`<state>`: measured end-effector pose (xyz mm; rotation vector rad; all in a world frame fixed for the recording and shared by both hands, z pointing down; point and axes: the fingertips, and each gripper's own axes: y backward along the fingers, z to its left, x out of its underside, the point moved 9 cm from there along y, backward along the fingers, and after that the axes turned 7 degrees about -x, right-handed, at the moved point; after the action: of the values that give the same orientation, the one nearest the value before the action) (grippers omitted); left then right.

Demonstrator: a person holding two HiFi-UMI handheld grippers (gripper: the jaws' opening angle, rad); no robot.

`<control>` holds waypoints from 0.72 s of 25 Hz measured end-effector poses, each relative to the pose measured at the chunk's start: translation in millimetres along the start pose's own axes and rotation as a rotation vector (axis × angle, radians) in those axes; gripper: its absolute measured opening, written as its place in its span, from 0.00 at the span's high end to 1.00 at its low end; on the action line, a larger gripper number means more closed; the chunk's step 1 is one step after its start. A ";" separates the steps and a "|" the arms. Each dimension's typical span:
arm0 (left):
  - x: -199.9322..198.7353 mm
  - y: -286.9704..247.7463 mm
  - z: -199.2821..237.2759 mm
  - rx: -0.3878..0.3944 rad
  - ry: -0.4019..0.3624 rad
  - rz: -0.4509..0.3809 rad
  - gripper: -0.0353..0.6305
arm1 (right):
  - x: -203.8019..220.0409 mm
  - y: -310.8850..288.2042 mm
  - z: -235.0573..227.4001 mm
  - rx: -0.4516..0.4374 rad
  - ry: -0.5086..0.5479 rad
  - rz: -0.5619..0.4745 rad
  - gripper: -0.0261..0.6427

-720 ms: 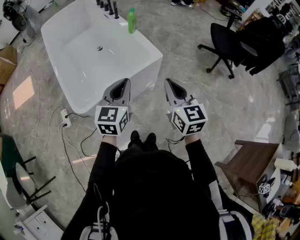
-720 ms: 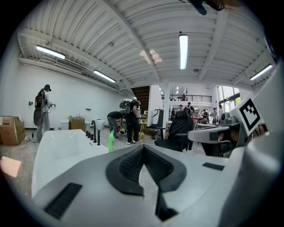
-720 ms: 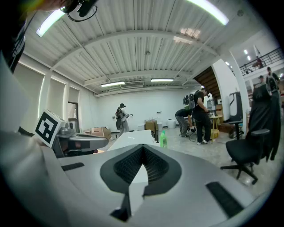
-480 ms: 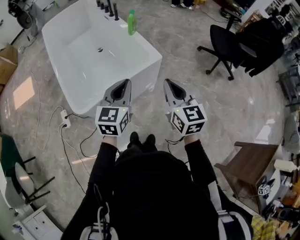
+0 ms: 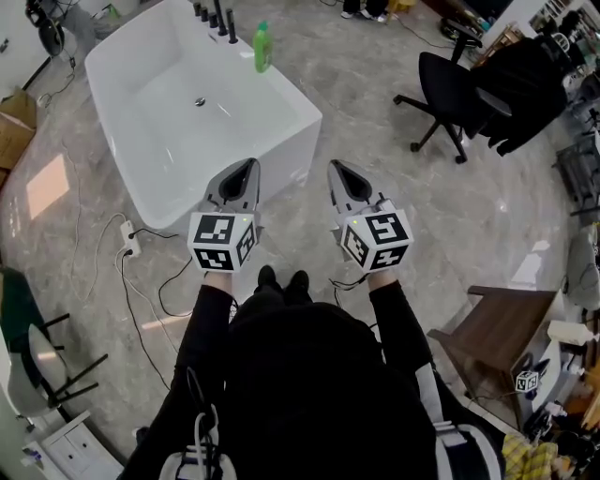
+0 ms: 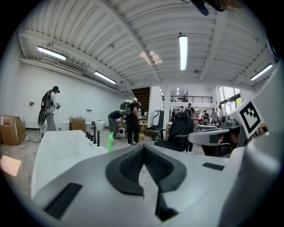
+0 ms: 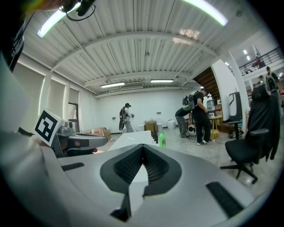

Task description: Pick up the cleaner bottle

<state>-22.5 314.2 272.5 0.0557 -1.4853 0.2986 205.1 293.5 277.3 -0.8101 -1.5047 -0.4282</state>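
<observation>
You face a white tub with black taps at its far rim. A black chair and a brown stool stand to your right. A power strip lies near the tub.

Left gripper closed, empty; green cleaner bottle on bathtub rim.

The bathtub looks smooth and glossy, and the grey floor shines like polished stone. The green cleaner bottle seems plastic. The left gripper and right gripper are matt grey plastic.
</observation>
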 end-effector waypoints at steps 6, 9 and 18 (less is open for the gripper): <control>0.7 -5.3 -4.4 -0.005 -0.001 -0.006 0.94 | 4.1 6.3 -10.5 0.007 -0.030 0.001 0.96; -2.6 -8.0 -5.9 -0.005 -0.008 -0.014 0.94 | 3.4 9.8 -15.0 0.012 -0.036 0.001 0.96; -13.9 -17.2 -3.7 -0.026 -0.031 -0.034 0.94 | -0.9 13.3 -21.8 0.018 -0.034 -0.001 0.96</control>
<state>-15.7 296.2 261.0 0.0651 -1.5177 0.2524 229.9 287.1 276.2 -0.8061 -1.5382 -0.4032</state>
